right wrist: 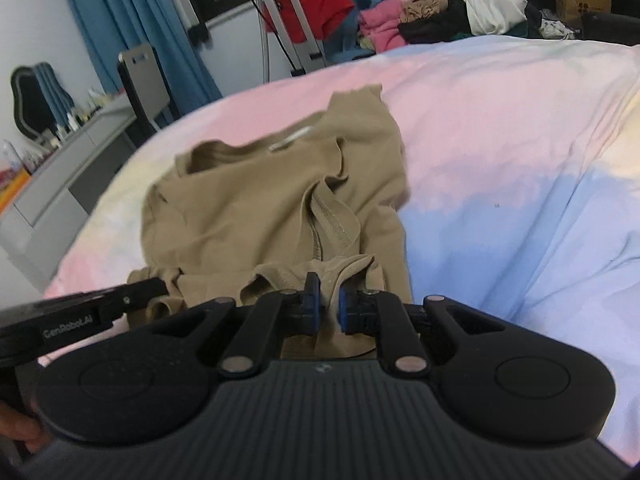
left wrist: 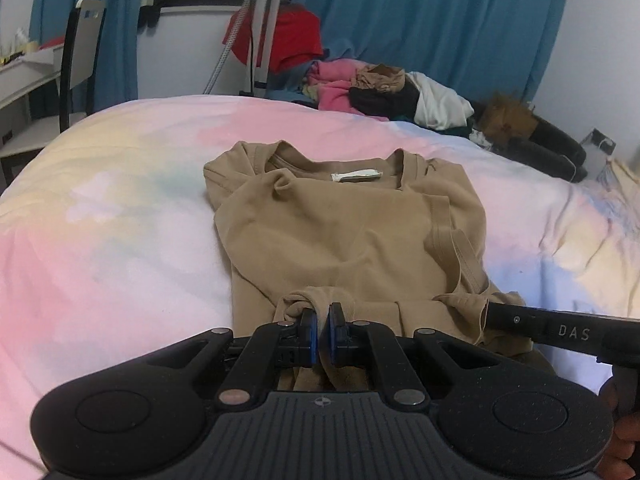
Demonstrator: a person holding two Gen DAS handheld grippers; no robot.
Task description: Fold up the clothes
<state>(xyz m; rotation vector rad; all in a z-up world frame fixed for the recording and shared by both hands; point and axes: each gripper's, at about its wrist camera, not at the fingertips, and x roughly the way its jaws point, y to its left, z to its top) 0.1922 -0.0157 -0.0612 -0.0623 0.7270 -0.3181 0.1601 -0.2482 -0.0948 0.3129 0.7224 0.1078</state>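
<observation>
White lettering "DAS" is showing on the right claw (left wrist: 560, 330) body in the left wrist view, and "GenRobot.AI" is showing on the left claw (right wrist: 72, 330) body in the right wrist view.

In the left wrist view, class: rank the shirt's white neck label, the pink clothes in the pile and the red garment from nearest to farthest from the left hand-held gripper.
1. White neck label, on the tan shirt ahead of the left hand-held gripper.
2. Pink clothes, in the pile at the bed's far edge.
3. Red garment, behind the tripod.
</observation>
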